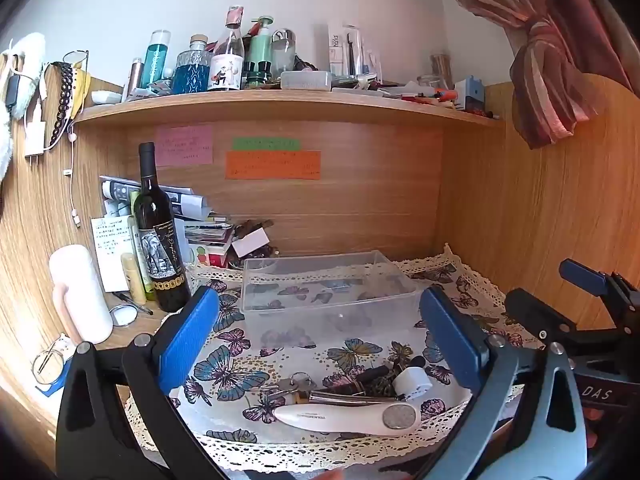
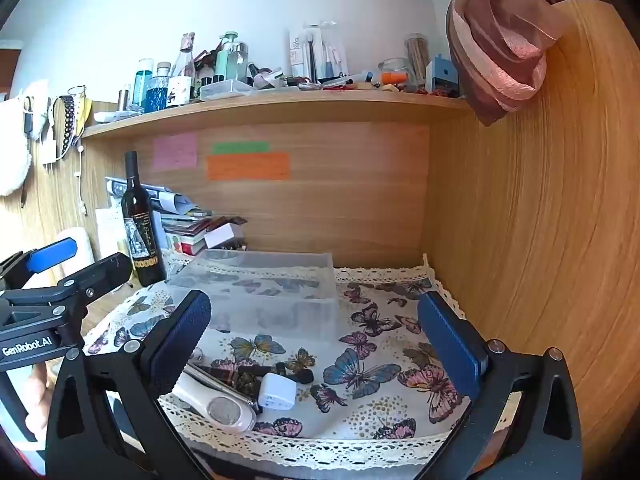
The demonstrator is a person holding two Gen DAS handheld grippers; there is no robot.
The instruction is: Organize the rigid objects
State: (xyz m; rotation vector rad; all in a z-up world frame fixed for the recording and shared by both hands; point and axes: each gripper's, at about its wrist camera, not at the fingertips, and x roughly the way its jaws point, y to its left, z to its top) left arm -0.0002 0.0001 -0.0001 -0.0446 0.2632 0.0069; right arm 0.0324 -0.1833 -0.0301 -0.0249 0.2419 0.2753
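A clear plastic box (image 1: pixel 332 308) stands empty on the butterfly cloth (image 1: pixel 360 348), also in the right wrist view (image 2: pixel 276 304). Near the cloth's front edge lie a white foot file (image 1: pixel 348 416) (image 2: pixel 216 404), a white charger plug (image 1: pixel 412 382) (image 2: pixel 277 392), keys on a ring (image 1: pixel 294 384), a metal tool (image 1: pixel 348 399) and small dark items (image 1: pixel 372 376). My left gripper (image 1: pixel 320 340) is open and empty above them. My right gripper (image 2: pixel 316 344) is open and empty, to the right of the pile. The right gripper also shows in the left wrist view (image 1: pixel 580 308).
A dark wine bottle (image 1: pixel 160 240) stands left of the box beside a pink-white roll (image 1: pixel 80 292), papers and books (image 1: pixel 200 224). A shelf (image 1: pixel 280 104) above is crowded with bottles. Wooden walls close the back and right. A curtain (image 1: pixel 552 72) hangs at upper right.
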